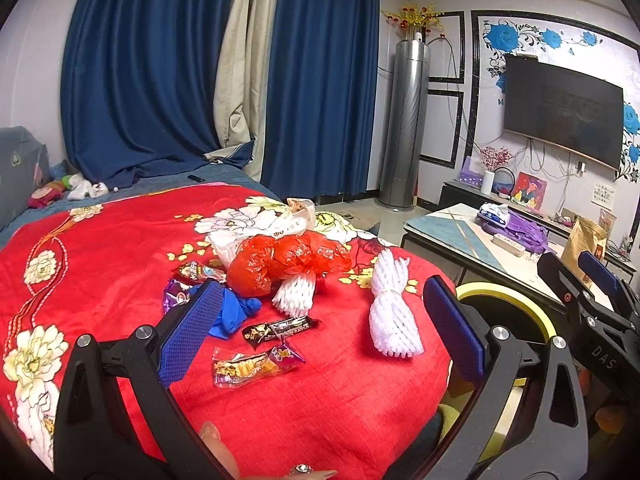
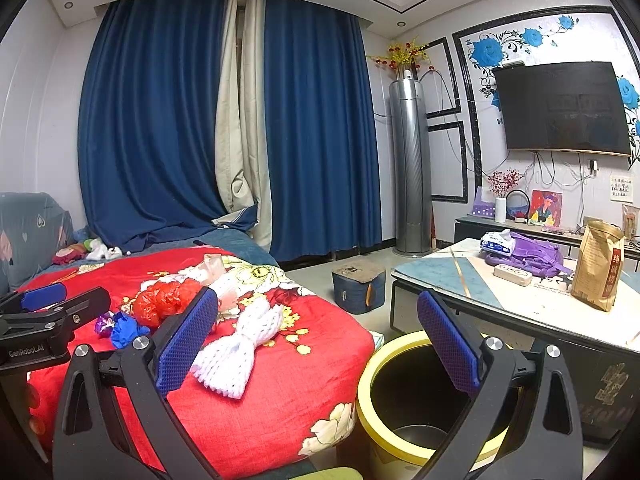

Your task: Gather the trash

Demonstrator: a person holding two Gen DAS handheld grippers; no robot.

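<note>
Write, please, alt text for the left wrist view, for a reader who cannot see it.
Open left tongs hover over a red floral blanket strewn with trash: a red plastic bag, two white foam fruit nets, a blue glove and snack wrappers. A yellow-rimmed bin stands at the right, beside the right tongs.

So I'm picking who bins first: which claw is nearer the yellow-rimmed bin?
Right. The right claw hovers over the yellow-rimmed bin; the left claw is over the bed's trash.
</note>
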